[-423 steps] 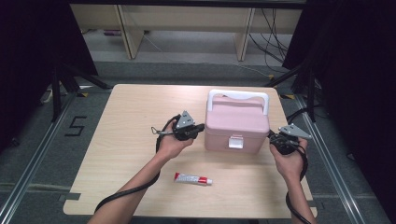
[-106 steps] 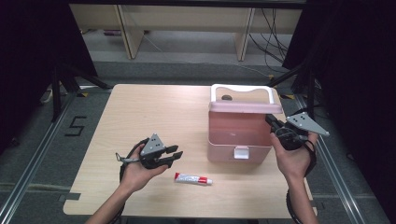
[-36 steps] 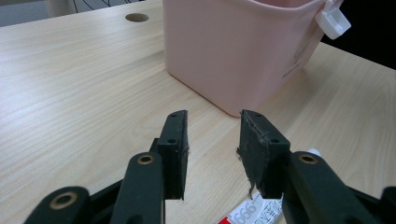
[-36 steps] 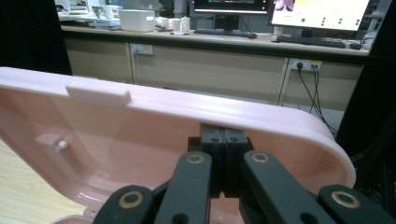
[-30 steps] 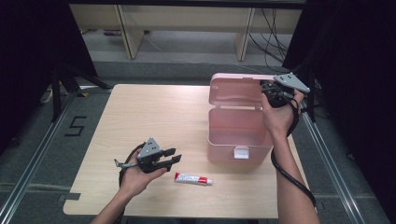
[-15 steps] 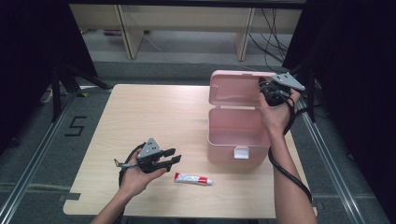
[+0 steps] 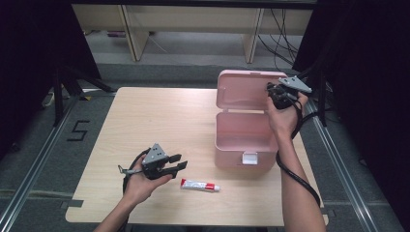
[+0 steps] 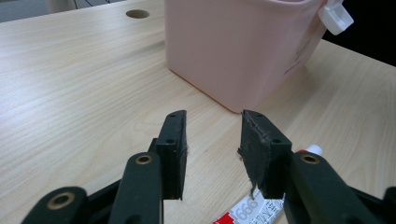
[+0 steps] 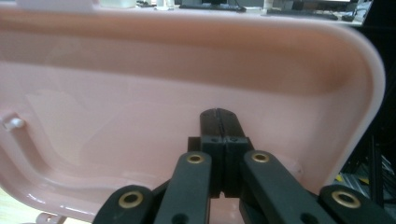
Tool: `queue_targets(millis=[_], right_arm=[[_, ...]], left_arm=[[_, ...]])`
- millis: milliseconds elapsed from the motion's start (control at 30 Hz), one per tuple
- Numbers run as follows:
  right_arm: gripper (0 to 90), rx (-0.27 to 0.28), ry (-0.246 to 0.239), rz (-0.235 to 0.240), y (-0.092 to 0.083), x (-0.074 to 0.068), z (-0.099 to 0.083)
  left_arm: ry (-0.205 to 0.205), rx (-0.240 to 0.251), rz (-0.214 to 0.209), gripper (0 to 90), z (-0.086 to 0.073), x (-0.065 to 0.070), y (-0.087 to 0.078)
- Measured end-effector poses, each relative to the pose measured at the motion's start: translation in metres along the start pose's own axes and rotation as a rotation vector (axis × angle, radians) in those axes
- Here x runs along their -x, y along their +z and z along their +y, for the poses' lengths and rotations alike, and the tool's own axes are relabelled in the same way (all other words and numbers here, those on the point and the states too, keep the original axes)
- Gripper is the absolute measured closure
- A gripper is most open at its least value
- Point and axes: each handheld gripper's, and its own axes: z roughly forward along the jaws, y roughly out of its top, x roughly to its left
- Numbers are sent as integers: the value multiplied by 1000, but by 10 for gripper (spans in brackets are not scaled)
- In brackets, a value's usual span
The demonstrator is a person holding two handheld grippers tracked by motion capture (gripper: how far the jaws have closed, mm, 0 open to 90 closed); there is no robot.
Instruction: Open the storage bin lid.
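Pressing closed-jawed against the raised lid (image 7: 244, 92) of the pink plastic box (image 7: 244, 140) at right of frame, the right gripper (image 7: 279, 94) is seen; the left gripper (image 7: 176, 163), jaws held wide, is kept beside a red-and-white tube (image 7: 199, 184) at lower centre.

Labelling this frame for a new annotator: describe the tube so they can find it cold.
Start at the wooden table and find the open pink box on its right side. Just left of the box's front corner, near the table's front edge, lies the tube, beside the left gripper. It is small, flat, white with a red end.
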Motion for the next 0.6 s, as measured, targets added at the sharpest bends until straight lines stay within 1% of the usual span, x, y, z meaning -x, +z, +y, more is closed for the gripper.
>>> queue_targets(millis=[33, 67, 133, 200, 233, 267, 300, 333, 367, 400, 467, 500, 533, 567, 600], right_arm=[[900, -17, 17, -4, 2, 0, -1], [900, -17, 5, -6, 4, 1, -2], [900, -29, 16, -11, 6, 1, -5], [900, -35, 12, -11, 8, 2, -5], [900, -50, 2, -10, 10, 3, -8], [900, -56, 6, -9, 10, 3, -8], [900, -61, 23, -14, 10, 2, -10], [900, -56, 0, -13, 11, 4, -11], [900, -56, 0, -13, 11, 4, -11], [900, -67, 19, -14, 10, 3, -12], [900, -74, 14, -10, 10, 4, -13], [900, -70, 3, -11, 10, 5, -13], [900, -70, 3, -11, 10, 5, -13], [900, -72, 16, -9, 10, 6, -14], [900, -71, 8, -10, 11, 7, -14]], left_arm=[[-3, 0, 0, 606, 0, 0, 0], [-5, 0, 1, 606, -1, 0, 0], [-7, -1, 1, 605, -1, 0, 0], [-9, -1, 1, 605, -1, 0, 0], [-8, 0, 1, 604, -1, 0, 0], [-8, 0, 2, 604, -2, 0, 0], [-8, 0, 3, 603, -2, 0, 0], [-8, 0, 3, 603, -2, 0, 0], [-5, -7, 11, 603, -1, 0, -1], [-10, -8, 11, 602, -2, 0, -1], [-8, -10, 12, 600, -2, 0, 0], [-8, -8, 9, 599, -2, 0, 0], [-8, -8, 9, 599, -2, 0, 0], [-7, -8, 9, 599, -2, 1, 1], [-3, -8, 5, 598, -2, 1, 1]])
